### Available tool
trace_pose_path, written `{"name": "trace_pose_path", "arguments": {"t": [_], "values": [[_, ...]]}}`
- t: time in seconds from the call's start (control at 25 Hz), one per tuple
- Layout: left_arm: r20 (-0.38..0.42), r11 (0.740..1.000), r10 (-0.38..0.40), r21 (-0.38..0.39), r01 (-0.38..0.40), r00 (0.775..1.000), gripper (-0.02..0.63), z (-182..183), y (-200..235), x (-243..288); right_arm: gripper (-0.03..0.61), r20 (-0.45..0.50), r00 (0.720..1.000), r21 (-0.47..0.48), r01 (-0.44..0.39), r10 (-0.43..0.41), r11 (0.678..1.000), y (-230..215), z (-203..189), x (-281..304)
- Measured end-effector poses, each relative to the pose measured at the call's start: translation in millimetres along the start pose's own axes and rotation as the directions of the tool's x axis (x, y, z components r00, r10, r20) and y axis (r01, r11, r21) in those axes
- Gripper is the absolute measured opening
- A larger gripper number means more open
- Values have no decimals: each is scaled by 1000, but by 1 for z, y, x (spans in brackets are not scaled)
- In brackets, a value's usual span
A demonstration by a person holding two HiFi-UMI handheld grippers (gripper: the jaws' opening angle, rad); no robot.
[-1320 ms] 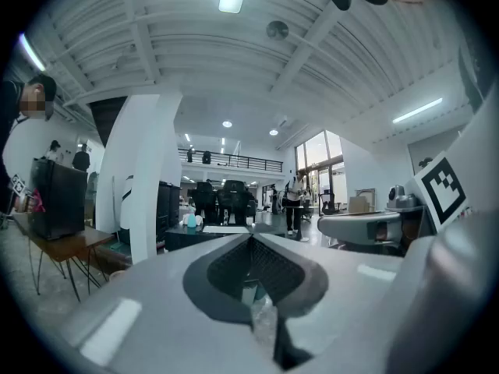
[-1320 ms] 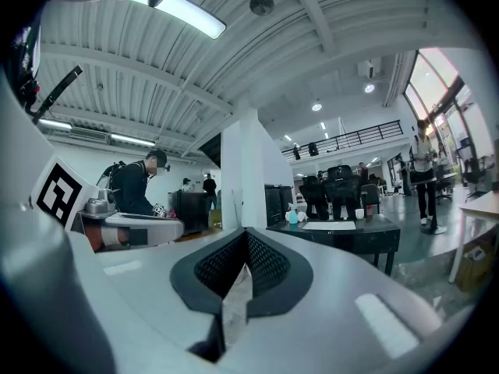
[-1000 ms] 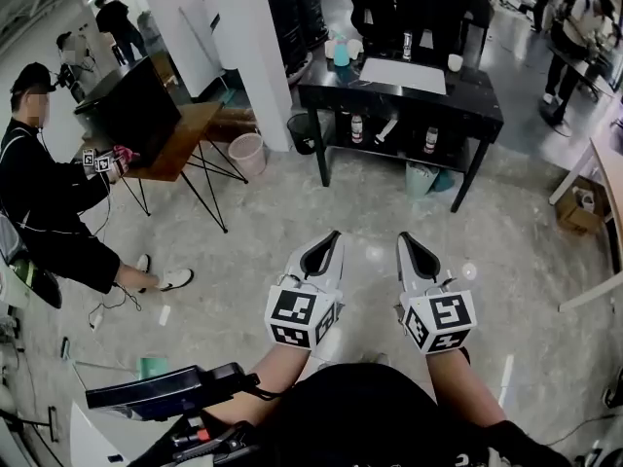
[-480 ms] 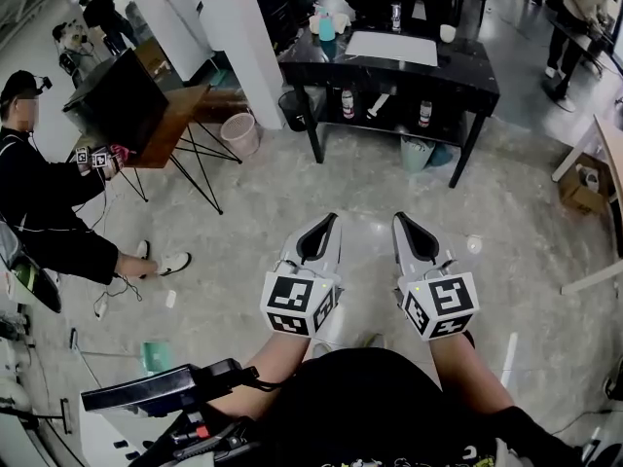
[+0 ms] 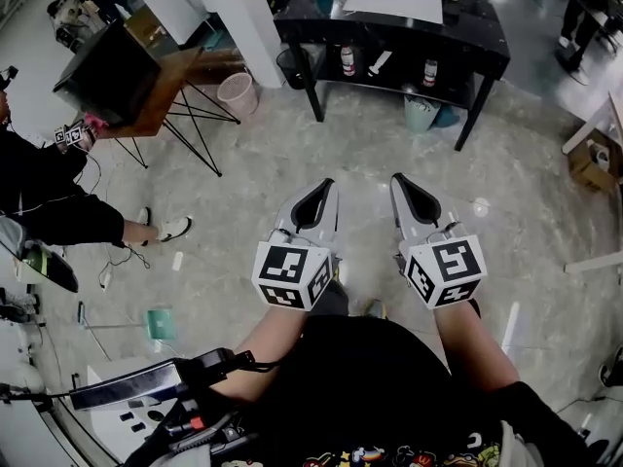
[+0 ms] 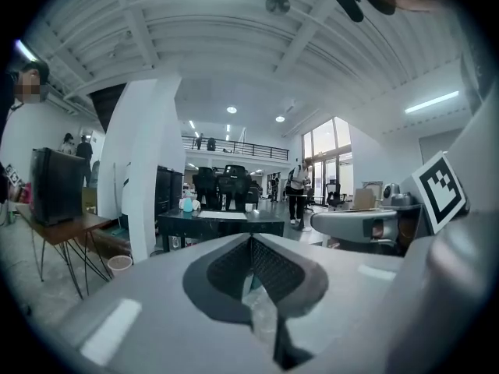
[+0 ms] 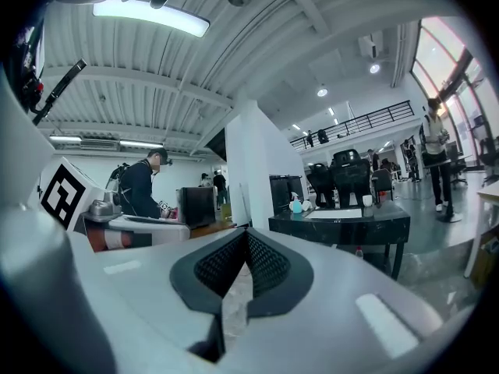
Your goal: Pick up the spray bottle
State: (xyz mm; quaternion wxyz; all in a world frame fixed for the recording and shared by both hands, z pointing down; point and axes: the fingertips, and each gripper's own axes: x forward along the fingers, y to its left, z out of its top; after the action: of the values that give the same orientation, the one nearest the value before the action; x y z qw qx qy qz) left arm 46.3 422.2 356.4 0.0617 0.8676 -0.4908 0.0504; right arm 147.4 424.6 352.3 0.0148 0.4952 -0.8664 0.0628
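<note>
No word, number or brand can be read anywhere. The nearest thing to a sign is the black-and-white square marker pattern on the cube (image 5: 290, 275) of the left gripper (image 5: 326, 187) and on the cube (image 5: 445, 272) of the right gripper (image 5: 397, 181). These are coded blocks, not letters. A similar small marker (image 5: 68, 136) shows far to the left of the grippers, at another person's hand. Well ahead of the grippers, the bottles (image 5: 348, 61) on the lower shelf of the black table (image 5: 487, 42) carry labels too small to read. Behind the grippers, the coloured print on the dark shirt (image 5: 360, 453) is cut off by the frame edge and cannot be read.
</note>
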Motion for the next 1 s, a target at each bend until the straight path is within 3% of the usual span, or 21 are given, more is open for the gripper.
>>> {"name": "trace_pose_path", "arguments": {"t": [0.36, 0.68, 1.0], "values": [[23, 999, 0, -35, 1, 1000, 0, 3, 69, 49, 23, -25, 1000, -26, 0, -1, 1000, -9, 0, 79], [35, 998, -31, -53, 33, 999, 0, 34, 185, 130, 23, -35, 999, -30, 36, -37, 999, -22, 24, 220], [37, 993, -113, -29, 114, 993, 0, 72, 284, 206, 23, -9, 992, -24, 122, -122, 992, -40, 59, 341]]}}
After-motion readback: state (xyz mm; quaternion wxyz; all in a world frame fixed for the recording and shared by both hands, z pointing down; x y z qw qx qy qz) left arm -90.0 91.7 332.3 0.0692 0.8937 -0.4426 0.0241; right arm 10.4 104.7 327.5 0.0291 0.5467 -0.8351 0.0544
